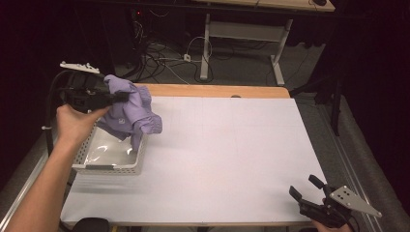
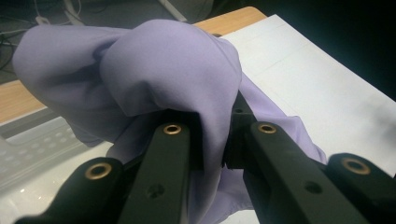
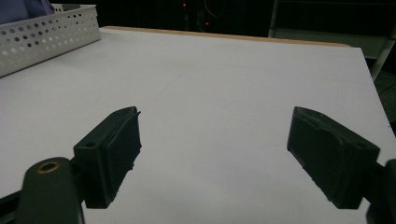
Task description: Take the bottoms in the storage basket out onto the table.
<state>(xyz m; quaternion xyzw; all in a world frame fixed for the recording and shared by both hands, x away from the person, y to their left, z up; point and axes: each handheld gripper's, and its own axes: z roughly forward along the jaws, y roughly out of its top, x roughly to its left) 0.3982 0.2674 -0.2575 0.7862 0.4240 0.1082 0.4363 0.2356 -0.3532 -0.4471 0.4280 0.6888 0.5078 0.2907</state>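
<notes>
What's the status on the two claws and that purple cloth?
Left claw shut on purple cloth, lifted above white basket. Right claw open, empty, near table edge. White tabletop bare ahead.

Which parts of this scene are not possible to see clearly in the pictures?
- Basket inside, high view: the purple cloth hanging from the left gripper covers its far part; glare whitens the bottom.
- Cloth's kind, left gripper view: bunched folds hide its shape.
- Right gripper, high view: the hand is cut off by the bottom edge.
- Basket, right gripper view: cut off at the left edge.
</notes>
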